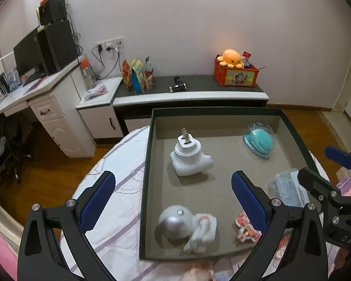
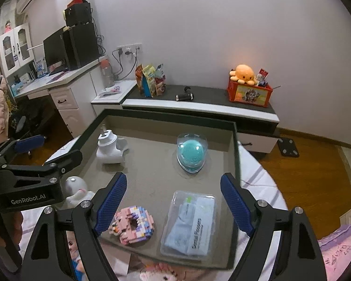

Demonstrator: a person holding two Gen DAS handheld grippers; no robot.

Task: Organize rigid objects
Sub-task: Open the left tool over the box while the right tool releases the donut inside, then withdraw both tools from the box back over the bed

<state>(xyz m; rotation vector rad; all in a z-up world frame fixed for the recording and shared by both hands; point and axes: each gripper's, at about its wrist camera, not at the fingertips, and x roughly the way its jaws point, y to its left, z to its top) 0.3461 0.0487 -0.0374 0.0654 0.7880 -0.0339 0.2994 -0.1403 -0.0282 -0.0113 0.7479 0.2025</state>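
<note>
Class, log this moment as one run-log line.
left gripper: open, over astronaut figure | right gripper: open, over clear packet | tray: five items inside

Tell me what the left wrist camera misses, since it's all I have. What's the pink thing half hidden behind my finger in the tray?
Observer: It's a pink block-built ring with a hole in its middle, lying flat on the tray floor.
Operator: And the clear packet that the other gripper covers?
Observer: The clear plastic packet lies flat to the right of the ring, with a narrow gap between them.
Operator: Is the right gripper holding anything?
Observer: No. The right gripper is open and empty, with the ring and the packet showing between its fingers.
</note>
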